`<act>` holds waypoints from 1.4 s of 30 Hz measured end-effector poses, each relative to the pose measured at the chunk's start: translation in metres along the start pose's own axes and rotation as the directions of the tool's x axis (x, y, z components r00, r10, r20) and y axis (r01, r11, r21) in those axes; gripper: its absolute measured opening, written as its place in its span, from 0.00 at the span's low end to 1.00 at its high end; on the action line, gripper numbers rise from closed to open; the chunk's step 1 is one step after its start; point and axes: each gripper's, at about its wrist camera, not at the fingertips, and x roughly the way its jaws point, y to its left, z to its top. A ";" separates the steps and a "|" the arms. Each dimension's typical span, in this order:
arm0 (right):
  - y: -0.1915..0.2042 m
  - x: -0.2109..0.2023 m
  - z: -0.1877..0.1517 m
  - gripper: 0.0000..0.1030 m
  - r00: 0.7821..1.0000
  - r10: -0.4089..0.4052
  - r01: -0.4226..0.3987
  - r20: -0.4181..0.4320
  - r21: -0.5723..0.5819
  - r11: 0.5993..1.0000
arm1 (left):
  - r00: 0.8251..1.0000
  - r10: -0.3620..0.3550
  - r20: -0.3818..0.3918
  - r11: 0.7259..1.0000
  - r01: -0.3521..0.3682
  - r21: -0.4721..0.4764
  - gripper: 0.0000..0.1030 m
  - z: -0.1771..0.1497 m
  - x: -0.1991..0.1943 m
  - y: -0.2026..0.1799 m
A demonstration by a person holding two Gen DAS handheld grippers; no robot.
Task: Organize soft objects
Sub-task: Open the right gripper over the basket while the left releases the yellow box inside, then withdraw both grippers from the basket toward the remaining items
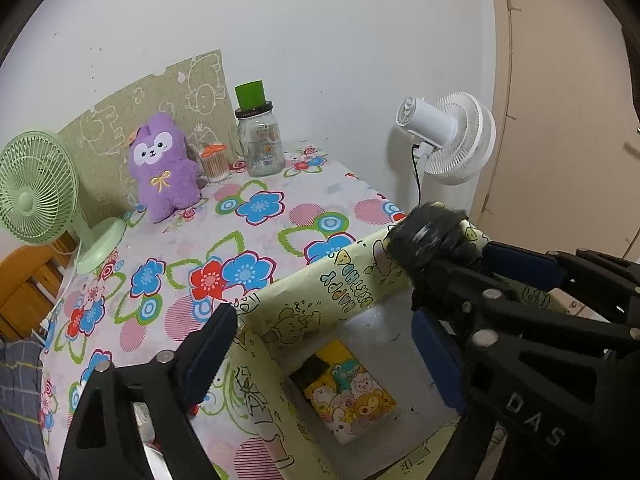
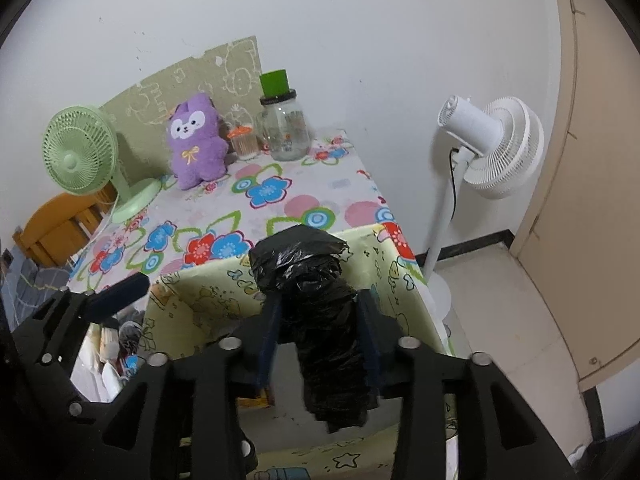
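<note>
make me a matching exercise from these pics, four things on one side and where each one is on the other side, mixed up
Things:
1. black plastic bundle
2. purple plush toy
3. green desk fan
4. white standing fan

Places:
A. on the floor beside the table, near the wall
B. clamped in the right gripper, over the yellow box
C. at the left edge of the flowered tablecloth
D. at the back of the table, next to the glass jar

Pairs: 1-B, 2-D, 3-C, 4-A
</note>
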 end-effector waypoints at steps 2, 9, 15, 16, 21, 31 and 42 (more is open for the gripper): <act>0.000 0.003 -0.001 0.63 1.000 -0.007 0.007 -0.011 0.001 1.000 | 1.000 0.000 -0.002 1.000 0.000 -0.002 0.91 -0.001 0.001 0.000; -0.004 0.003 -0.004 0.77 1.000 -0.021 0.021 0.001 0.039 0.999 | 1.000 0.003 -0.008 1.000 -0.004 -0.020 0.95 -0.004 -0.001 0.007; 0.002 -0.006 -0.008 0.83 0.999 -0.041 0.040 0.020 0.046 0.998 | 1.000 0.009 0.006 1.000 -0.009 -0.023 1.00 -0.009 -0.009 0.013; 0.003 -0.008 -0.008 0.85 0.999 -0.043 0.042 0.028 0.050 0.998 | 1.000 0.008 0.011 1.000 -0.008 -0.023 1.00 -0.009 -0.011 0.014; 0.011 -0.020 -0.011 0.87 0.996 -0.060 0.057 0.065 0.047 0.997 | 1.000 -0.007 0.026 1.000 0.008 -0.029 1.00 -0.013 -0.022 0.022; 0.034 -0.040 -0.019 0.89 0.992 -0.079 0.076 0.103 0.033 0.997 | 0.999 -0.008 0.045 0.999 0.010 -0.031 1.00 -0.022 -0.044 0.037; 0.059 -0.059 -0.025 0.89 0.988 -0.075 0.076 0.133 -0.001 0.997 | 0.997 -0.019 0.079 0.999 0.023 -0.044 1.00 -0.035 -0.070 0.048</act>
